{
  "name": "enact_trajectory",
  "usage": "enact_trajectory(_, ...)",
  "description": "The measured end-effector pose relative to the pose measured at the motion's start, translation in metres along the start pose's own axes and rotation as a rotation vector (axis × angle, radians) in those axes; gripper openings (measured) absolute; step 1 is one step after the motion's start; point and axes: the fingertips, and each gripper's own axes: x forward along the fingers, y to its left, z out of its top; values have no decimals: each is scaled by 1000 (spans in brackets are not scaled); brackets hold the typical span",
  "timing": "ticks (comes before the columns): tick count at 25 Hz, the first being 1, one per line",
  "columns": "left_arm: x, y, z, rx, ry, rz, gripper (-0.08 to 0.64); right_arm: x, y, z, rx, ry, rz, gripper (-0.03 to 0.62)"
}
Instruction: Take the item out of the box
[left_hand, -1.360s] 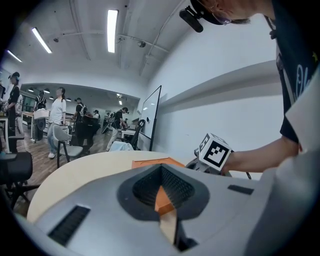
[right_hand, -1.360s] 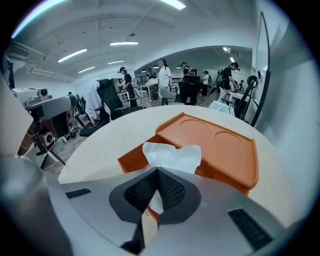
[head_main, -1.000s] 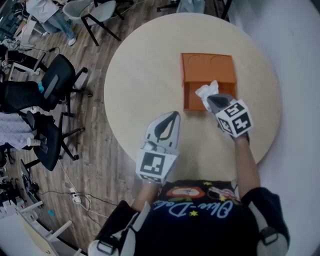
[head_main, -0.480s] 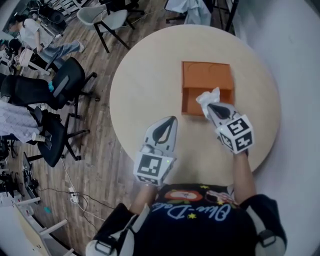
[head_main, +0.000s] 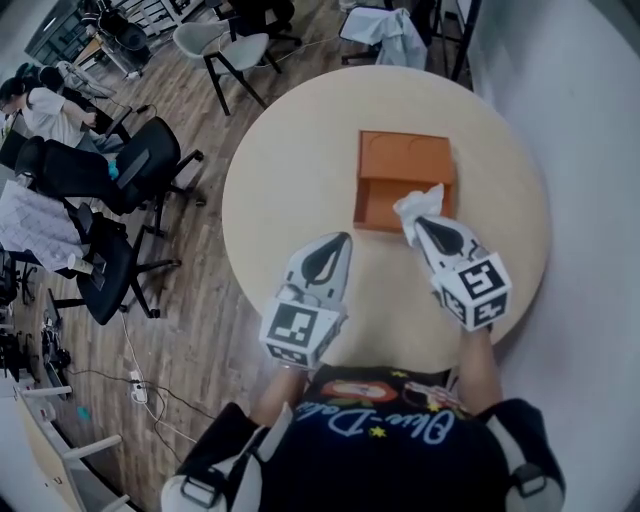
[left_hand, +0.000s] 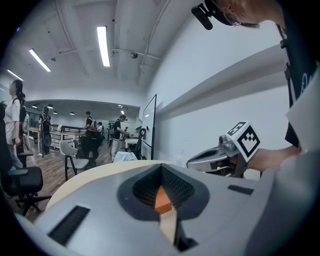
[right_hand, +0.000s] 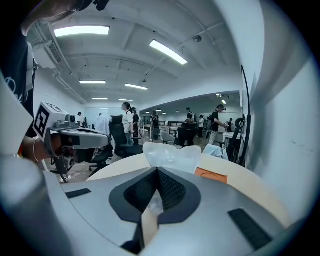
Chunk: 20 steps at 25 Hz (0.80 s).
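The right gripper (head_main: 418, 226) has its jaws pressed together on a crumpled clear plastic pouch (head_main: 419, 203), which sits at the near right corner of the open orange box (head_main: 403, 158) on the round table (head_main: 285, 170). The left gripper (head_main: 339, 241) is closed on nothing, over bare tabletop beside it.

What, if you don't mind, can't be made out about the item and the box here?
What the bag holds: its crumpled translucent plastic hides it, in the head and right gripper views.
Inside of the box: in the head view the bag and right gripper cover part.
Box in the left gripper view: the left gripper hides all but an orange sliver.
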Motion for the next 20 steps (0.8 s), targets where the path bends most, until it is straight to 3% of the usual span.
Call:
enact_trajectory(14, -12, -45, 22, 52, -9, -10, -15, -69, 7, 36, -15, -209, -8, -3)
enact_trajectory(20, -13, -52, 24, 61, -16, -13, -15, -86, 7, 37, -5, -247, -14, -3)
